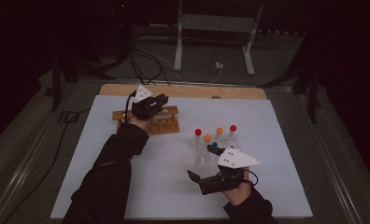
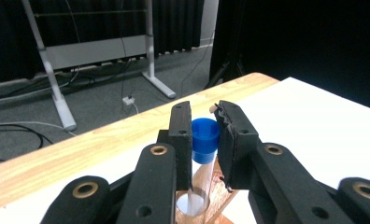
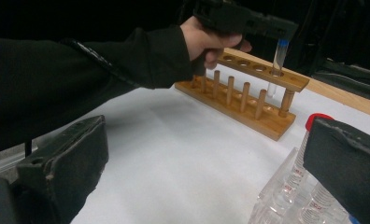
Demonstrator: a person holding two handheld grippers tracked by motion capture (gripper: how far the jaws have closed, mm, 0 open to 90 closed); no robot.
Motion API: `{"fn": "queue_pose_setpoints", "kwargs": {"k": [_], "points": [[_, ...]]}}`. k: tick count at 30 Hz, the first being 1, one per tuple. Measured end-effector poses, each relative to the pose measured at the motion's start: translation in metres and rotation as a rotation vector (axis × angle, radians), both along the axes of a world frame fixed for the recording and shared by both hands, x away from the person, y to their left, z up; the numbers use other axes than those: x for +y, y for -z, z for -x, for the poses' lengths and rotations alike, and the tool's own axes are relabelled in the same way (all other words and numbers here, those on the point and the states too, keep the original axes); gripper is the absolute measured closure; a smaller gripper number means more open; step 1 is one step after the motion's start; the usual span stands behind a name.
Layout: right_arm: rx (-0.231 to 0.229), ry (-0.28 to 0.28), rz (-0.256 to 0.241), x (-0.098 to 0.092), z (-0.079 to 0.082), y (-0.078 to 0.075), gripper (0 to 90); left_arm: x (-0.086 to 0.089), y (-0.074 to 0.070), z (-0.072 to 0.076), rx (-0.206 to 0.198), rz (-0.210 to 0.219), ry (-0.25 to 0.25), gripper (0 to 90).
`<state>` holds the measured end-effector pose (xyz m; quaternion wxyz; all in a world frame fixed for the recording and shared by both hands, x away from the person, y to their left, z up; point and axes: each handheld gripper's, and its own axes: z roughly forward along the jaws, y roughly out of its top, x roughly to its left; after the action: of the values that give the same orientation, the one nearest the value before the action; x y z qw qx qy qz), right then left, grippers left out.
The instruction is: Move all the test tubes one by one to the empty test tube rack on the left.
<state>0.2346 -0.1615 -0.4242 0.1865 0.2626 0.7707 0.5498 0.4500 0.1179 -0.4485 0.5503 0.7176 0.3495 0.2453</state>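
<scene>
Lowering a blue-capped tube into the end hole of the wooden rack, the left gripper has its jaws clamped on the tube just at the cap, and the tube's lower end already passes through the top rail. The other holes along the rail look empty, though the high view is too dim to be sure, so this seems to be the first tube placed. Left to do: four capped tubes, two red, two orange, plus what looks like another blue cap low among them, standing clustered on the white bench well apart from the rack. The right gripper waits just beside that cluster with its jaws spread wide and nothing between them. Nothing lies between cluster and rack; only the left forearm crosses that stretch.
</scene>
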Motion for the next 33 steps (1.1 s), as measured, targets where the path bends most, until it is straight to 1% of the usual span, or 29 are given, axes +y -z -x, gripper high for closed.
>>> {"fn": "queue_pose_setpoints", "kwargs": {"k": [2,4,8,11,14,17,21,24,31,32,33], "points": [[0.000,0.002,0.001,0.000,0.000,0.000,0.0,-0.001,0.002,0.000,0.003,-0.001,-0.002,77.8],[0.000,-0.001,0.002,0.000,0.000,0.000,0.0,-0.003,0.004,0.000,0.001,-0.012,-0.003,77.7],[-0.001,-0.002,0.001,0.000,0.001,-0.001,0.0,-0.003,0.010,0.000,0.003,-0.015,-0.009,77.7],[0.000,-0.004,0.001,0.000,0.001,-0.001,0.0,-0.004,0.014,0.000,0.013,-0.014,-0.014,77.7],[0.001,-0.002,-0.001,-0.001,0.001,-0.001,0.0,-0.006,0.018,0.000,0.010,-0.040,-0.015,77.6],[0.002,-0.003,0.000,-0.001,0.001,-0.001,0.0,-0.008,0.021,0.000,0.002,-0.048,-0.016,77.6],[0.002,-0.003,0.001,-0.001,0.001,-0.001,0.0,-0.008,0.022,0.001,-0.002,-0.047,-0.018,77.5],[0.004,-0.002,-0.002,-0.002,0.001,-0.001,0.0,-0.010,0.021,0.001,-0.008,-0.068,-0.018,77.4],[0.003,-0.001,-0.005,-0.002,0.001,-0.002,0.0,-0.008,0.020,-0.001,0.020,-0.056,-0.007,76.9],[0.002,-0.001,-0.007,-0.003,0.001,-0.002,0.0,-0.009,0.019,-0.002,0.024,-0.065,-0.006,76.3],[0.002,-0.001,-0.007,-0.003,0.001,-0.002,0.0,-0.009,0.019,-0.002,0.024,-0.065,-0.006,75.5]]}}
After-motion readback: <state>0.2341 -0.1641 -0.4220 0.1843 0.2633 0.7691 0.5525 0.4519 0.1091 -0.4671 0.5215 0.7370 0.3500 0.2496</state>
